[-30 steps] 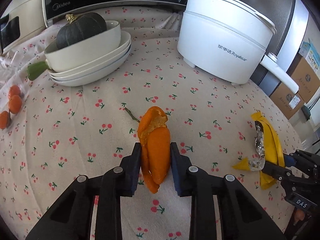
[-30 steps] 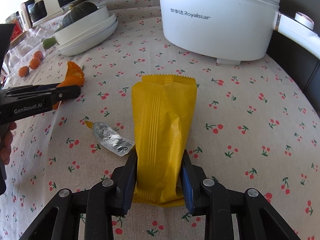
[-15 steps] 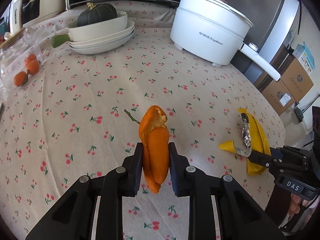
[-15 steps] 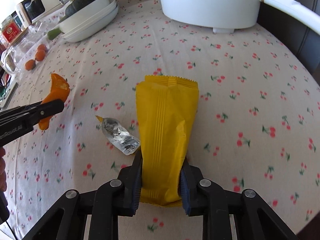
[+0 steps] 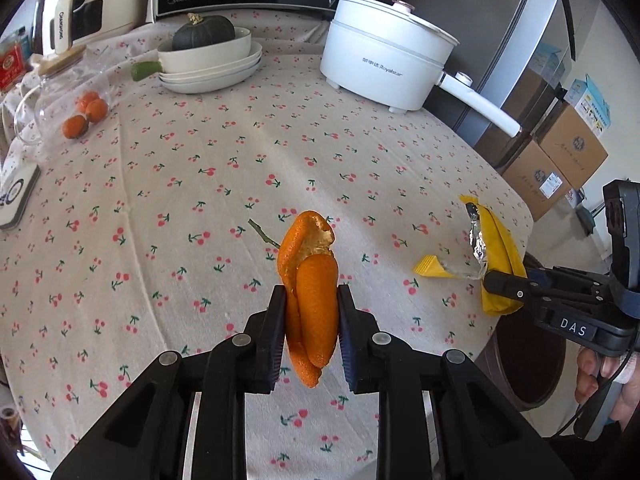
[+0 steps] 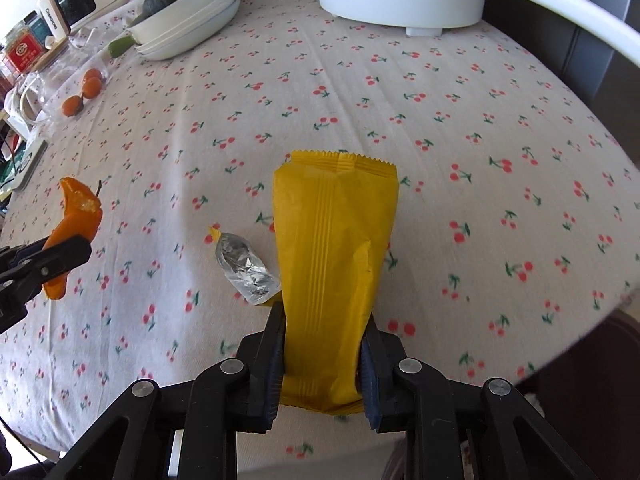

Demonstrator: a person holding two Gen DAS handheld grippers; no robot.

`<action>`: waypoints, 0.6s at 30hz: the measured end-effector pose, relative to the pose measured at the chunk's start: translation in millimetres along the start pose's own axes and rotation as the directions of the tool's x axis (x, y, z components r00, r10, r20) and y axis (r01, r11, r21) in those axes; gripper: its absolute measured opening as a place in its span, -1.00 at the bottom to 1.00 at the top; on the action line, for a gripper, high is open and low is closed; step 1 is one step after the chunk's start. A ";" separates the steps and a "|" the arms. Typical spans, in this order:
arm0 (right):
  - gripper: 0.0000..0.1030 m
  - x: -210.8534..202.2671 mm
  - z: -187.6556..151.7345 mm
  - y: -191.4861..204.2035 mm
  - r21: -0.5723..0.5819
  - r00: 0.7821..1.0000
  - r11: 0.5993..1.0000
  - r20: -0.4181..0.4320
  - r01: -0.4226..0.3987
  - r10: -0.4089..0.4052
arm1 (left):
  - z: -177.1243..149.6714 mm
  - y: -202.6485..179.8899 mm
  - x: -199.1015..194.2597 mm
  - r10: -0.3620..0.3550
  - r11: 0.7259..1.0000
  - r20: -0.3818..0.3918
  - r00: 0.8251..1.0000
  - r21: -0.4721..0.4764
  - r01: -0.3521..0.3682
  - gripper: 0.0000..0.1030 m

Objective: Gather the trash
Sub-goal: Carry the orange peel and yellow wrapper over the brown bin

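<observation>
My left gripper (image 5: 311,332) is nearly closed on an orange peel (image 5: 310,280), a curled strip with its pale inner side showing at the top, held above the cherry-print tablecloth (image 5: 200,184) with its long axis running away from the fingers. My right gripper (image 6: 322,354) pinches a yellow wrapper (image 6: 334,248), flat and ribbed, serrated end pointing forward, torn foil strip (image 6: 246,270) hanging at its left side.

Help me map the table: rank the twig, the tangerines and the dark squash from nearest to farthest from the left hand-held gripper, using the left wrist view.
1. Twig: just beyond the left hand-held gripper, slightly left of its orange peel.
2. Tangerines: far left, mid-table.
3. Dark squash: at the back, in the stacked white dishes.
</observation>
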State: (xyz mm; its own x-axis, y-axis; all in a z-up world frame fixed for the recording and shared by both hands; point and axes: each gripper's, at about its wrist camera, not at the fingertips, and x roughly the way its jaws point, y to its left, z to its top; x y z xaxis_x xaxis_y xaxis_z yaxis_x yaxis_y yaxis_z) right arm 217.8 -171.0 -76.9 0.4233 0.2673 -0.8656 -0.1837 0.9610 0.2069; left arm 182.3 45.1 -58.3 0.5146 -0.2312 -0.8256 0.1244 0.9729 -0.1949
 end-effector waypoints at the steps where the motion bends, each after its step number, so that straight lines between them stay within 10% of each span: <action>1: -0.45 -4.6 -3.3 0.9 0.002 1.000 1.000 0.002 -0.002 0.002 | -4.1 -1.2 -4.5 -0.002 1.000 0.001 1.000 -0.001 0.002 -0.51; 18: -0.45 -70.5 -64.6 -13.1 0.063 0.999 0.998 0.045 -0.014 0.011 | -49.1 -56.1 -43.5 -0.058 0.996 0.011 0.998 0.074 0.057 -0.51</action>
State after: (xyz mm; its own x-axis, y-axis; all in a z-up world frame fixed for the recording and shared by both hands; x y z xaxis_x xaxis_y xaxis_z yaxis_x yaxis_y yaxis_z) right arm 133.0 -207.0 -48.1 0.4611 0.2813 -0.8416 -0.1336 0.9596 0.2475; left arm 111.2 0.7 -37.4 0.5155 -0.2876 -0.8072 0.2163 0.9552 -0.2022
